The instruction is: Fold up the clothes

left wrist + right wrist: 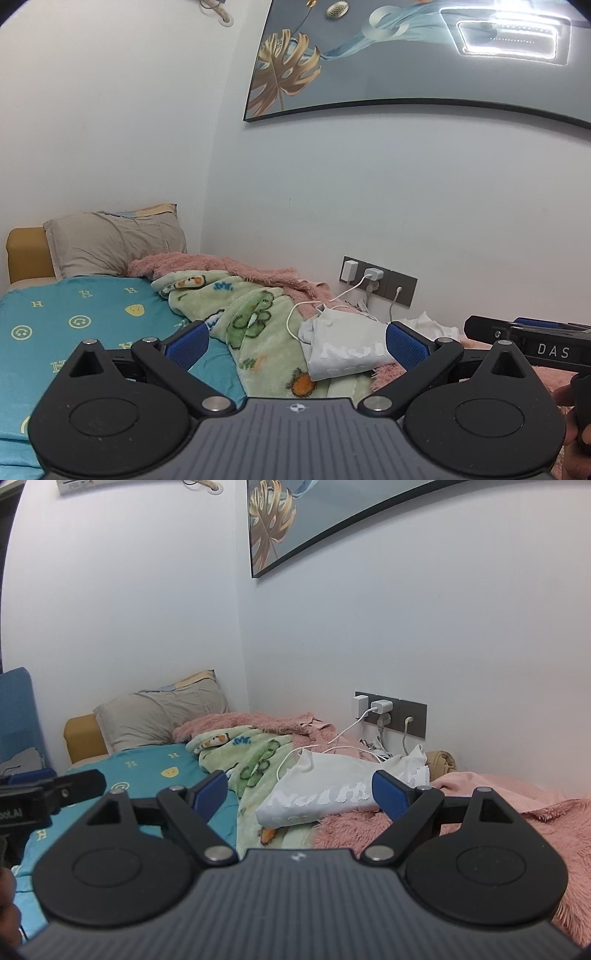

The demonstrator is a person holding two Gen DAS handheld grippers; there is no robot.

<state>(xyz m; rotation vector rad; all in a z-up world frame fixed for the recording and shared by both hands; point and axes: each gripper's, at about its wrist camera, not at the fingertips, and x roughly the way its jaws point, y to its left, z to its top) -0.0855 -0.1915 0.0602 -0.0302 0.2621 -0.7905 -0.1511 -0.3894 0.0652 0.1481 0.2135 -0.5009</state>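
On bed, white garment print partly hidden — both hand-held grippers spread, empty.

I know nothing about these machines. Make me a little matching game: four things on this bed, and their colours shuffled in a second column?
Things:
1. pillow
2. folded garment
3. fluffy blanket
4. bed sheet

Colours:
A. pink
B. turquoise with smiley faces
C. white with pale lettering
D. grey-beige

Pairs: 1-D, 2-C, 3-A, 4-B
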